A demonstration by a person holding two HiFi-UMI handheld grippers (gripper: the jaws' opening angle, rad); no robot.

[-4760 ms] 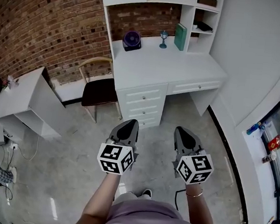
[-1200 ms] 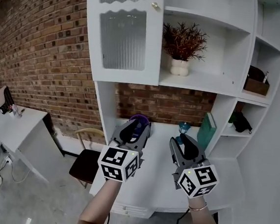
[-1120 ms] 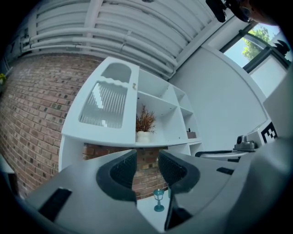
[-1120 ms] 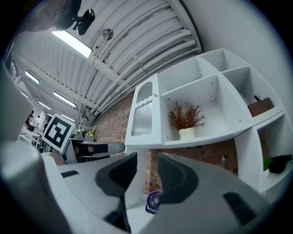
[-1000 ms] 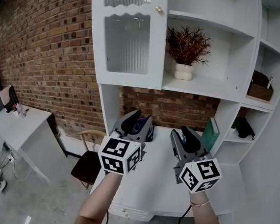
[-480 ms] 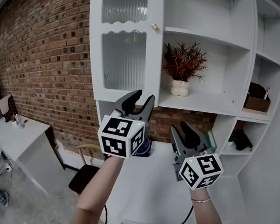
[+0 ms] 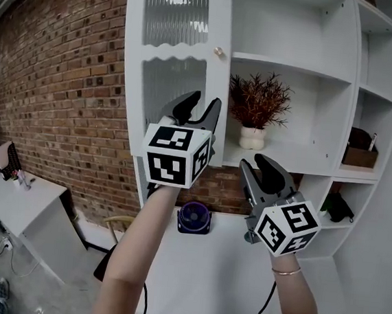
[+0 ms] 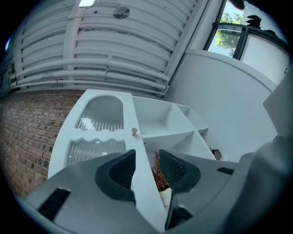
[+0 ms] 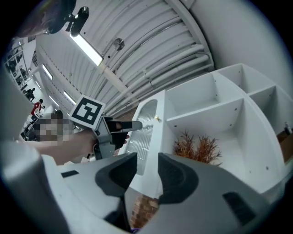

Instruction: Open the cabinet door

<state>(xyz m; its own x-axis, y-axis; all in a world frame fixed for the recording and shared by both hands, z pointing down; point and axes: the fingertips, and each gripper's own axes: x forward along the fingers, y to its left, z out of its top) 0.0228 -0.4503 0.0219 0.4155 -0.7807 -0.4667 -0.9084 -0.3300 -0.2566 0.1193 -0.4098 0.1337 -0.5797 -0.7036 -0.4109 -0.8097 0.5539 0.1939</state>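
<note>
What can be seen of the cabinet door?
The cabinet door is white-painted, with two ribbed glass panes: an arched one above, a wavy-topped one below. A small round brass-coloured knob sits on its right edge. It hangs upright and shut at the upper left of the shelf unit. The left tool, jaws just opened wider and empty, hovers before it, not gripping it.

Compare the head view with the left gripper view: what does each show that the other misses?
Only the head view: the purple fan on the desk, and a small white table at lower left. Only the left gripper view: ceiling pipes and a window with trees. Both: the cabinet door, its knob, the potted plant and the brick wall.
</note>
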